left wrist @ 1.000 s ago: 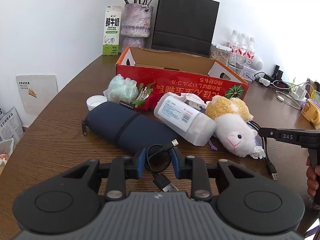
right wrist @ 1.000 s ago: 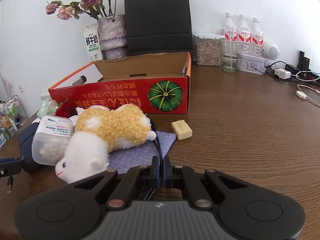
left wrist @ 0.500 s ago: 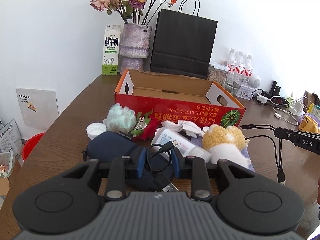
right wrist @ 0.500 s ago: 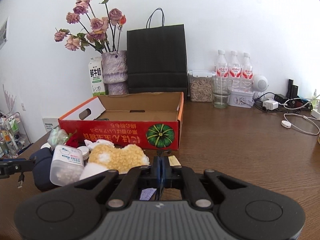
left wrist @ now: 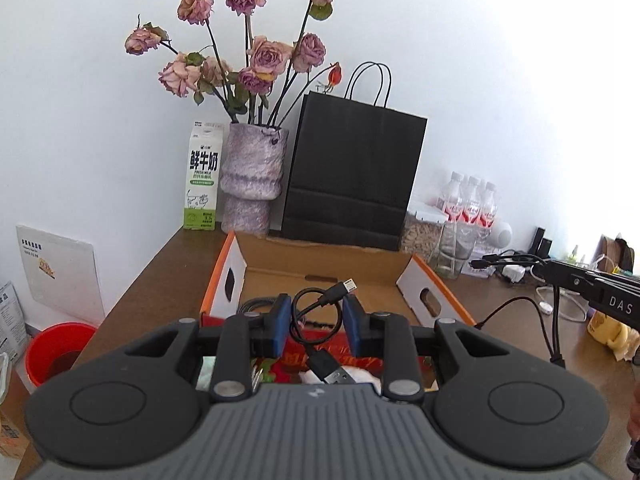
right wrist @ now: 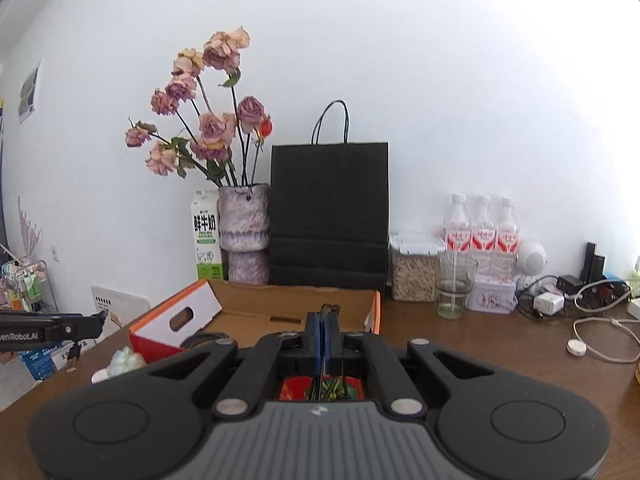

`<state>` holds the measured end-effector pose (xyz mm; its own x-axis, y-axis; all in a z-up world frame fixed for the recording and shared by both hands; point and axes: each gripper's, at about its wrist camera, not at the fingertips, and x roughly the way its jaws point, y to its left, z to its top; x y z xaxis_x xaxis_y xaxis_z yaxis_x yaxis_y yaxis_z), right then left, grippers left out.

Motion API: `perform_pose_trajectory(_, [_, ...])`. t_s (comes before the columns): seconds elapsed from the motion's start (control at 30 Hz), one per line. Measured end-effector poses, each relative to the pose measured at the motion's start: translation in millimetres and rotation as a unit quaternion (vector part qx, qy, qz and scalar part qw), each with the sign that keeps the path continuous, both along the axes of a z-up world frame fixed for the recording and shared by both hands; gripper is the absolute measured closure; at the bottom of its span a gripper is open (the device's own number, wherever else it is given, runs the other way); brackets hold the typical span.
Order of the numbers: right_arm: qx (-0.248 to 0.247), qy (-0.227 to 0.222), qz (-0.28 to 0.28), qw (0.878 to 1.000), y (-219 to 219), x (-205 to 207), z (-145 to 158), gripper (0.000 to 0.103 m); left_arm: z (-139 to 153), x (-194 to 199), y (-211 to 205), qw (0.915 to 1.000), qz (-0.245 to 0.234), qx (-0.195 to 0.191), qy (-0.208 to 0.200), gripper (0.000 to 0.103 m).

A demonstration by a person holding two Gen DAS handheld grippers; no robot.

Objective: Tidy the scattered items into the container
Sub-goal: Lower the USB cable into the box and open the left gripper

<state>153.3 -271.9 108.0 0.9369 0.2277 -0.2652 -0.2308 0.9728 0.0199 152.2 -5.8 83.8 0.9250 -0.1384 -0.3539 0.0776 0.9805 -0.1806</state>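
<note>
table: brown wood (right wrist: 472, 344)
far edge: milk carton (left wrist: 202, 176), vase (left wrist: 252, 180), black bag (left wrist: 352, 176)
middle: open cardboard box (left wrist: 320, 276)
right: water bottles (right wrist: 482, 232)

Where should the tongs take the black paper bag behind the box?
Take the black paper bag by its two cord handles, coming from above: they stand upright and free over its top edge; the cardboard box crowds its front, the vase its left.

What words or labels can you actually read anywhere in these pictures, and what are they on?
"鲜牛奶" and "FRESH MILK": milk carton.
"DAS": side of the right gripper.
"enRobot.AI", its start cut off: side of the left gripper.
Water bottles, the wall card and the red box front: print too small or hidden.
</note>
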Motion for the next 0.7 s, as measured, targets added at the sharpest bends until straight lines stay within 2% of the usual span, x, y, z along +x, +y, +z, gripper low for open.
perform_pose_trajectory(0.17, [0.012, -0.028, 0.007, 1.0, 16, 36, 26, 0.102, 17, 38, -9, 0.9997, -0.006, -0.016, -0.019, 0.074])
perform_pose_trajectory(0.3, [0.024, -0.028, 0.016, 0.999, 32, 76, 32, 0.102, 14, 78, -11, 0.9997, -0.002, -0.024, -0.011, 0.074])
perform_pose_trajectory(0.5, [0.055, -0.01, 0.024, 0.998, 53, 136, 6, 0.102, -2, 141, -9, 0.9993, 0.014, -0.029, 0.019, 0.074])
perform_pose_trajectory(0.7, [0.055, 0.009, 0.04, 0.998, 66, 180, -29, 0.102, -33, 183, -5, 0.9972, 0.026, -0.019, 0.067, 0.074])
